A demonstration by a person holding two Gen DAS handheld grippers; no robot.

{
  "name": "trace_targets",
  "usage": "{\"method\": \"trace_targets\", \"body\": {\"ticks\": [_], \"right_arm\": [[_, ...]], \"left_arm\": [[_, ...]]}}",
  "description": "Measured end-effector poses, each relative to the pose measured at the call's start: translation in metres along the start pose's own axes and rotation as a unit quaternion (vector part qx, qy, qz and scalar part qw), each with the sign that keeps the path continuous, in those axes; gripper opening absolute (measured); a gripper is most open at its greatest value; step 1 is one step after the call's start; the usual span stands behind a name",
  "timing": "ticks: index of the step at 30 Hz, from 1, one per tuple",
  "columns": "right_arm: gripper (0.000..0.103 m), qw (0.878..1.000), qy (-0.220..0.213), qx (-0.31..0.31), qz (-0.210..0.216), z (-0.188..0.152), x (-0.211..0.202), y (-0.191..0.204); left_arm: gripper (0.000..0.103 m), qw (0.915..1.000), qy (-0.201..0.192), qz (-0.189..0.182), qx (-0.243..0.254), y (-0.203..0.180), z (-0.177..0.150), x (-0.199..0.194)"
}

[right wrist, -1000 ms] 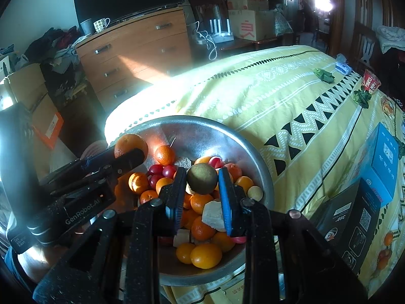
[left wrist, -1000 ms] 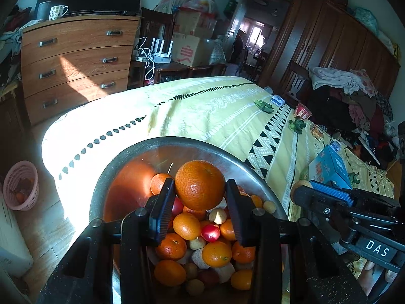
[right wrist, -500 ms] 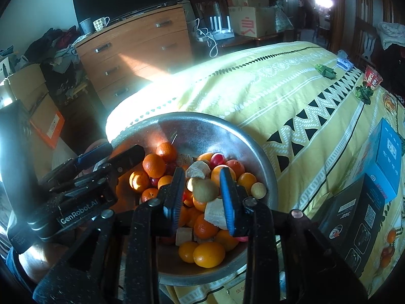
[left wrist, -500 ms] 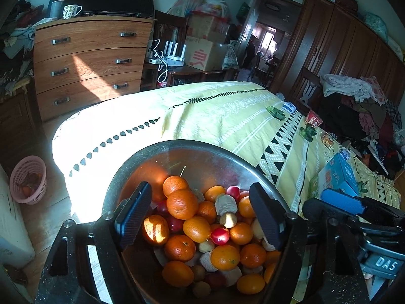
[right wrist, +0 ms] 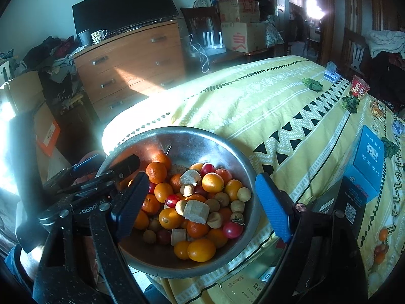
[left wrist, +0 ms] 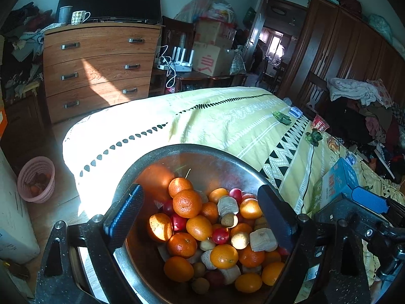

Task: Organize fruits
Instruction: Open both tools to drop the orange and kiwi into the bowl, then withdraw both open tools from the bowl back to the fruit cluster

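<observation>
Both wrist views look steeply down, close over the metal bowl; shared: bowl, yellow bedspread, dresser beyond.

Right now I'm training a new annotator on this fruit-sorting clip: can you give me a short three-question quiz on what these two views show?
1. True or false: the left hand-held gripper grips an orange over the metal bowl.
2. Which box stands on the yellow bedspread, right of the bowl? A) blue box B) pink basket C) spotted mug
3. Fill in: beside oranges, the bowl holds small ___ fruits.

Key:
1. False. Its jaws are opening with nothing between them, as are the right hand-held gripper's.
2. A, the blue box.
3. Red.
</observation>
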State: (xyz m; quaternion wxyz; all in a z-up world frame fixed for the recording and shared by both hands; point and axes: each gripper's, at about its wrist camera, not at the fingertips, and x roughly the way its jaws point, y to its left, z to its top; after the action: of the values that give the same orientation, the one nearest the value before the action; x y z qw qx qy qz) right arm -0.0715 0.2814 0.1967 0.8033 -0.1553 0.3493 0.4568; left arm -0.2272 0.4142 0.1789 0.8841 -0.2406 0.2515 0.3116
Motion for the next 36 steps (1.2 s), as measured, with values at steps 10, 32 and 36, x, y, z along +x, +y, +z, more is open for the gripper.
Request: {"method": "trace_targets", "body": {"ticks": [10, 32, 36], "right_arm": [[0.087, 0.999, -0.020, 0.010, -0.022, -0.010, -0.030, -0.017], [0.089, 0.979, -0.059, 0.104, -0.164, -0.141, -0.126, -0.139], [0.067, 0.969, -0.021, 0.177, -0.171, -0.191, -0.138, -0.194]], "left_arm": [[0.094, 0.9992, -0.030, -0.018, 0.019, -0.027, 0.004, -0.026], [0.100, 0.9759, -0.028, -0.174, 0.129, -0.182, -0.031, -0.065], [0.095, 0.9497, 0.001, -0.243, 0.198, -0.255, -0.069, -0.071]]}}
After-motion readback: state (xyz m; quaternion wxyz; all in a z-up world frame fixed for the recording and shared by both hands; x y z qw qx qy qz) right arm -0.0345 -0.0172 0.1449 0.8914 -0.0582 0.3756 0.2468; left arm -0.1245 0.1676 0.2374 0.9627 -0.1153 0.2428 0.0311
